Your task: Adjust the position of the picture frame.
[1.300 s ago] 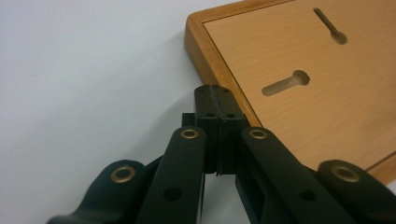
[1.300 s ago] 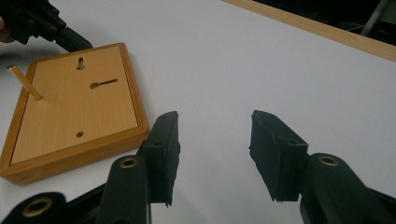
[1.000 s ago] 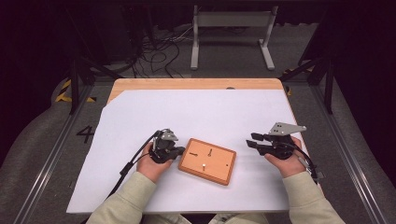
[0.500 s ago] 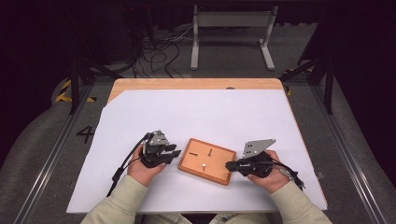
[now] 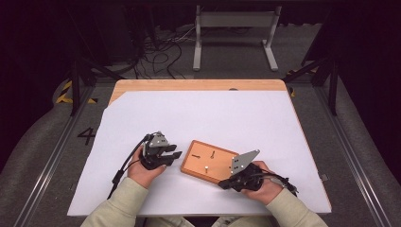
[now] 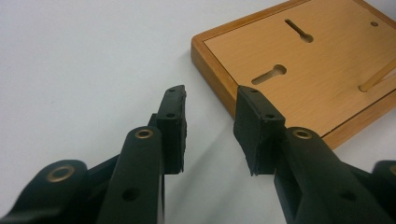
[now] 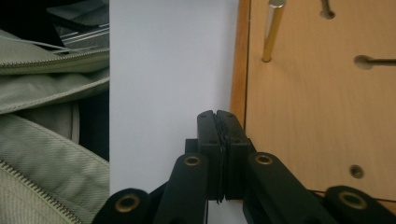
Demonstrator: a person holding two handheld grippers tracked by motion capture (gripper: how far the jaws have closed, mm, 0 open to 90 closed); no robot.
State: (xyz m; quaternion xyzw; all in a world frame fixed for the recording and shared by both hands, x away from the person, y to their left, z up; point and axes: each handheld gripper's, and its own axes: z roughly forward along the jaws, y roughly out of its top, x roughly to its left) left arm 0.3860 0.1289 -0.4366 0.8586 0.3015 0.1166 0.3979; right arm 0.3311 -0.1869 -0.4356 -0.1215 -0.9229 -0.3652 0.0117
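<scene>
A: Where does the flat rectangular orange-brown wooden board with the raised rim (image 5: 210, 161) lie?

B: On the white sheet (image 5: 198, 118) that covers the light wooden table (image 5: 189, 85), near the person's edge, turned a little askew, between the two hands. Its face has two keyhole-shaped slots (image 6: 269, 74) and a thin upright brass-coloured metal pin (image 7: 272, 31).

A: And the left gripper (image 5: 170, 154)?

B: Just beside the board's left end, low over the sheet. In the left gripper view (image 6: 210, 112) its black jaws stand apart with bare sheet between them and the board's corner just ahead; they have just been opening, and they hold nothing.

A: The right gripper (image 5: 223, 185)?

B: At the board's near edge. In the right gripper view (image 7: 219, 116) its jaws are pressed flat together, having just been closing, with nothing between them. The tips lie over the white sheet right along the board's rim; whether they touch it I cannot tell. An olive-green jacket with zips (image 7: 42, 116) shows beyond the sheet's edge.
</scene>
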